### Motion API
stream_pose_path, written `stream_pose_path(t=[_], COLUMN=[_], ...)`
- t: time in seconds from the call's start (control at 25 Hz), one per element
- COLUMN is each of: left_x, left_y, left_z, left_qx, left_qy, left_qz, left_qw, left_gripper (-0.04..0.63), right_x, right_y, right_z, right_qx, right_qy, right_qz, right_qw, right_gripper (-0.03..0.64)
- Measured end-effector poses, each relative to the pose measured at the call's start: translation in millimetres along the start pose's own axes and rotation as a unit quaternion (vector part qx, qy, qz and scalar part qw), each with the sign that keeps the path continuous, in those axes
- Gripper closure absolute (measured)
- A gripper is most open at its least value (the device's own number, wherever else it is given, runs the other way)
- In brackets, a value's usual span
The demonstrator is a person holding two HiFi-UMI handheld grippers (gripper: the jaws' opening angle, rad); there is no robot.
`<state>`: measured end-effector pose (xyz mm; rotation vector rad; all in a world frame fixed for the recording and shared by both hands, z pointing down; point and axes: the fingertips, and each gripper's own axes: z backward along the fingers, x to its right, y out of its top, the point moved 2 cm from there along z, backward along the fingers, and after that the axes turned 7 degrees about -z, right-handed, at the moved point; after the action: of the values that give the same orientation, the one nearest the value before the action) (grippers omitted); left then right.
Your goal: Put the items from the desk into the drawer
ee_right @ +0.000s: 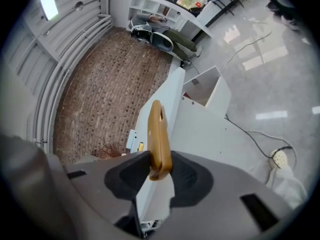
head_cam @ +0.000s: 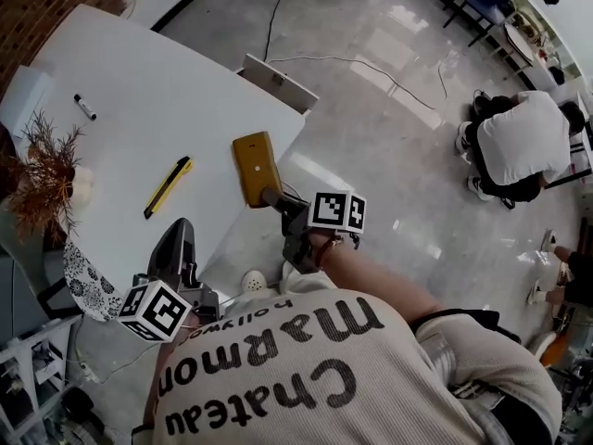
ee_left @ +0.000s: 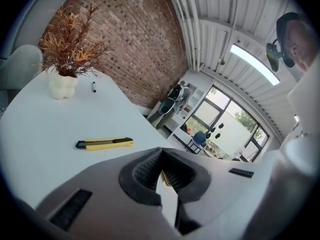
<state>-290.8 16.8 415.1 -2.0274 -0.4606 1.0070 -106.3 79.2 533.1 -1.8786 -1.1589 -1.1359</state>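
While gripped (endwise), case [head_cam: 257, 168] points away

Brick wall [ee_left: 145, 49] behind a dried plant [ee_left: 70, 39] in a white vase [ee_left: 62, 86], person [head_cam: 519, 142] in a white shirt crouching on the glossy floor [head_cam: 371, 165], black cable [head_cam: 271, 17] trailing across it

I count two grippers. One mustard case [head_cam: 257, 168] sits between the fingers of my right gripper [head_cam: 271, 197]. Ahead of the fingers of my left gripper [head_cam: 179, 236] I count one yellow utility knife [head_cam: 168, 186], and farther beyond it one black marker [head_cam: 85, 108], one dried plant [head_cam: 46, 179] and one drawer [head_cam: 278, 82].
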Motion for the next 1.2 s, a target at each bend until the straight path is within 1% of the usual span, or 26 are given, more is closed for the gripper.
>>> stream_pose_path(t=[0.16,0.36,0.52,0.68,0.88,1.04,1.12,1.2], left_x=[15,38,59,77,96,107,108,106], left_y=[-2,-2,3,12,23,37,42,47], left_z=[-14,-39,-61,-83,-117,-134,-140,-144], left_qx=[-0.005,-0.014,-0.012,-0.004,0.021,0.057,0.060,0.055], left_qy=[-0.013,-0.036,-0.047,-0.052,-0.048,-0.029,-0.015,-0.006], left_qz=[-0.003,-0.009,-0.015,-0.019,-0.018,-0.002,0.002,-0.001], left_qw=[0.9999,0.9992,0.9987,0.9985,0.9985,0.9979,0.9981,0.9985], left_gripper=[0.594,0.594,0.594,0.594,0.594,0.594,0.594,0.594], right_x=[-3,-7,-12,-16,-26,-37,-43,-49], right_y=[4,16,40,74,129,165,179,190], right_z=[18,39,57,70,82,91,91,87], right_qx=[-0.007,-0.014,-0.010,0.005,0.016,0.018,0.024,0.031], right_qy=[0.009,0.020,0.023,0.027,0.043,0.046,0.047,0.052], right_qz=[0.001,0.008,0.032,0.037,0.067,0.107,0.121,0.123], right_qw=[1.000,1.000,0.999,0.999,0.997,0.993,0.991,0.991], right_gripper=[0.517,0.530,0.531,0.531,0.531,0.531,0.531,0.531])
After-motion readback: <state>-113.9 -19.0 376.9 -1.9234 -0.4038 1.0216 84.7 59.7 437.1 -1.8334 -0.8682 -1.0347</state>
